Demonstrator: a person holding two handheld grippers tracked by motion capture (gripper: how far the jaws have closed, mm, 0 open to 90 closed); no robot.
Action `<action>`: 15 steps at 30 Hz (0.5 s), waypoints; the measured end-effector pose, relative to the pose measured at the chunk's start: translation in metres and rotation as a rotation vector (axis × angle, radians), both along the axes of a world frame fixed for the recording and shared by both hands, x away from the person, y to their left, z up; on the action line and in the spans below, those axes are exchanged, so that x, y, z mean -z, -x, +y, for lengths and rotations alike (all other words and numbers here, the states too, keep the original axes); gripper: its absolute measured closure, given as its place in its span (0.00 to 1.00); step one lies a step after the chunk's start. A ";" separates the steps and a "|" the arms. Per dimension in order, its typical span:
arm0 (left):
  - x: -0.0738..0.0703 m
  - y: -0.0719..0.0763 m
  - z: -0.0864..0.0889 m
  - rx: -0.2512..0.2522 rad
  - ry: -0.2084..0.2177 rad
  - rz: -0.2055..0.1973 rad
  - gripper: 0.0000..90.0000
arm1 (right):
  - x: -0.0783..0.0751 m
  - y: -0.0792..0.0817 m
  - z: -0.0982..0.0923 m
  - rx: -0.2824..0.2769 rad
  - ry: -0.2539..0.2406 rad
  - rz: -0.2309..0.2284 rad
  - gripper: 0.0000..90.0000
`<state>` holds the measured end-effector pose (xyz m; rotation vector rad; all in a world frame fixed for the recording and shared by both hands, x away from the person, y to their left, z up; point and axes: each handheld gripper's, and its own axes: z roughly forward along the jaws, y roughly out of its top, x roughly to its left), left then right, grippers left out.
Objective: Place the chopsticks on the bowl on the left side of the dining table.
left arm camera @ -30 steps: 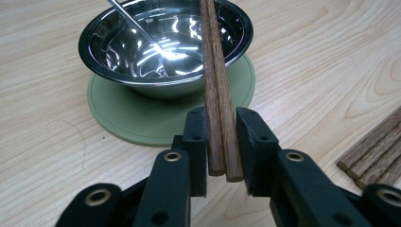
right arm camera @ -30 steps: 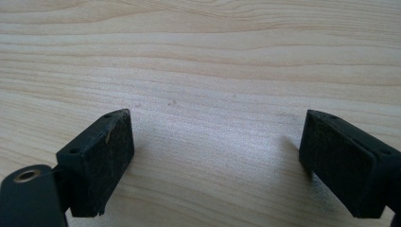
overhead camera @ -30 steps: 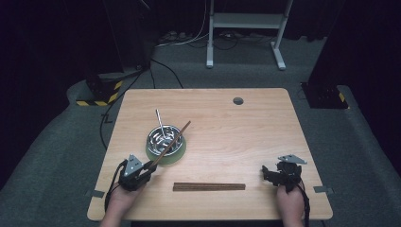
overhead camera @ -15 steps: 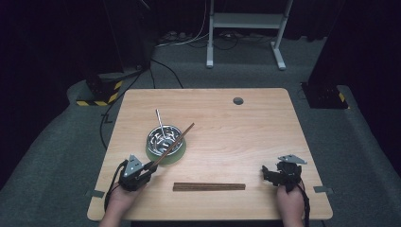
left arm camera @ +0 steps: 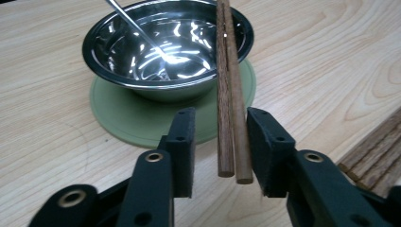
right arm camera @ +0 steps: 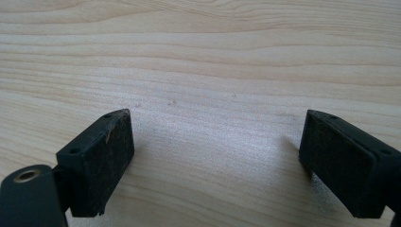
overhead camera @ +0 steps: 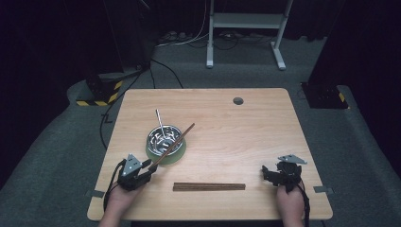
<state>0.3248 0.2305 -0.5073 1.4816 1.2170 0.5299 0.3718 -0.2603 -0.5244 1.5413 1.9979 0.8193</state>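
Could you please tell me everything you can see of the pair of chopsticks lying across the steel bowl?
The chopsticks are two slim, dark brown wooden sticks lying side by side. They slant across the rim of the steel bowl, far ends out past it. Their near ends sit between the left gripper's open fingers, apparently untouched.

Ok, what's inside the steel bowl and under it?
Inside the steel bowl a metal spoon; chopsticks lie across its rim. Under it a green mat, its middle covered.

No readable text, labels or numbers anywhere; distant floor items perhaps too blurred
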 end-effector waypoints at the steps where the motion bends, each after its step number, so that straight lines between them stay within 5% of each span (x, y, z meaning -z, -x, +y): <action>1: 0.000 0.000 0.000 -0.008 0.011 -0.004 0.67 | 0.000 0.000 0.000 0.000 0.000 0.000 0.12; 4: 0.000 -0.001 0.004 -0.019 -0.013 -0.005 0.66 | 0.000 0.000 0.000 0.000 0.000 0.000 0.12; 15: 0.001 -0.006 0.014 -0.119 0.005 -0.016 0.64 | 0.000 0.000 0.000 -0.001 0.002 -0.001 0.12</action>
